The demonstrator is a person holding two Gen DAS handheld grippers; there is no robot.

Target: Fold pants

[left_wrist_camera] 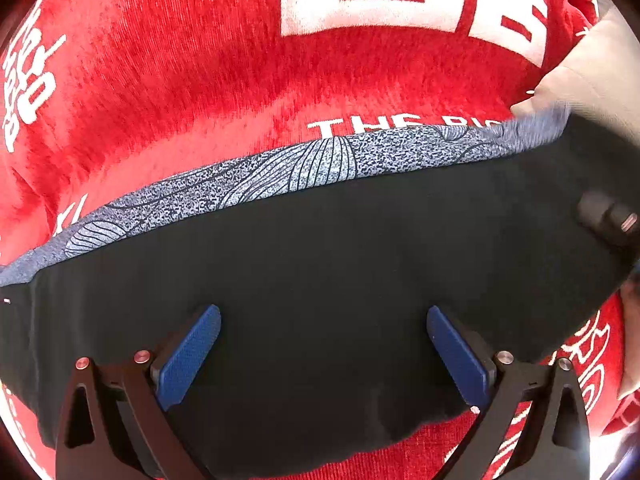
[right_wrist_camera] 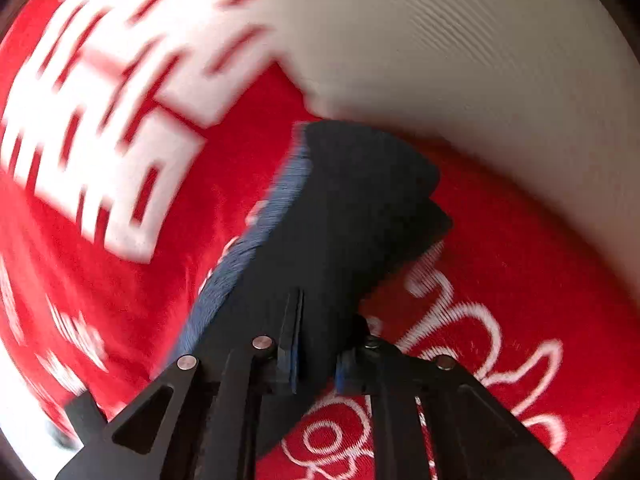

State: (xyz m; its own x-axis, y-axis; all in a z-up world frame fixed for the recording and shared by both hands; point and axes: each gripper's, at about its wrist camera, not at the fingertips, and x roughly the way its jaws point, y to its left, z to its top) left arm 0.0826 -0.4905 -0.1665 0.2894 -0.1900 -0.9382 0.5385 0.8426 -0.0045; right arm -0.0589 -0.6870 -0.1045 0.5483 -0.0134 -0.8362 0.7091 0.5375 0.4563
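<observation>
A red cloth [left_wrist_camera: 180, 92] with large white lettering covers the whole surface under the work, and a pale ribbed fabric [right_wrist_camera: 460, 48] overlaps it at the far right side.

On the red cloth lie the pants [left_wrist_camera: 320, 248], dark, folded into a long band with a blue-grey patterned strip [left_wrist_camera: 248, 180] running along the far edge. In the left wrist view the band's long axis runs across from left to right, rising slightly to the right; in the right wrist view it runs away from the camera, ending near the pale fabric.

The left hand-held gripper [left_wrist_camera: 323, 354] hovers over the near edge of the pants near the middle of the band, its blue pads [left_wrist_camera: 188, 356] spread wide apart with nothing between them.

The right hand-held gripper [right_wrist_camera: 316, 360] is at the right end of the band, clenched on a fold of the dark fabric, which passes between its narrow-set fingers. That view is blurred. A dark part of it also shows at the right edge of the left wrist view.
</observation>
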